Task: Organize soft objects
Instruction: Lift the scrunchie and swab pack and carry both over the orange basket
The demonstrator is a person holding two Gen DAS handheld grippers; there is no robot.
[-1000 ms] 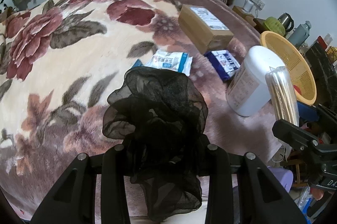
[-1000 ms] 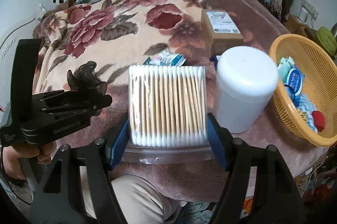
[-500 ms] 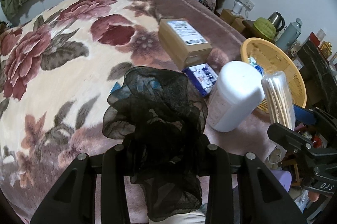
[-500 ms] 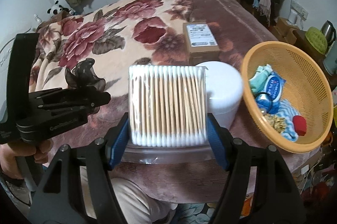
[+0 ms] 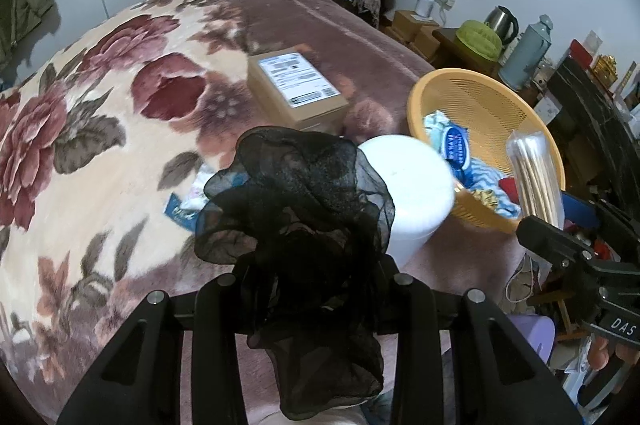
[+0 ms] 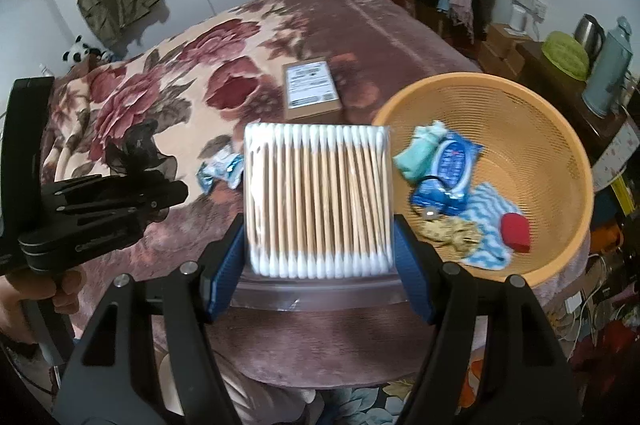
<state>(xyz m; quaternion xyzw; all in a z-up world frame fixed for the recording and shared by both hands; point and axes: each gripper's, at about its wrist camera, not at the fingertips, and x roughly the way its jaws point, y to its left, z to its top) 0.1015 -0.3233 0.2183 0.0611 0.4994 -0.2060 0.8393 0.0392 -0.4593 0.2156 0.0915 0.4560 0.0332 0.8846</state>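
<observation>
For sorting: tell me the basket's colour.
Orange-yellow basket; clearest in the right wrist view.

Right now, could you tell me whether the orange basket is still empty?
No, the orange basket already holds several things, among them a blue packet and a small red item.

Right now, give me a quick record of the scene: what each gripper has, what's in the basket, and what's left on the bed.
left gripper: shut on black mesh scrunchie
right gripper: shut on pack of cotton swabs
basket: orange, on the bed's edge; holds blue wipes packet, teal cloth, blue-white zigzag cloth, red item
bed blanket: floral; cardboard box, white tub, small blue-white packet
</observation>
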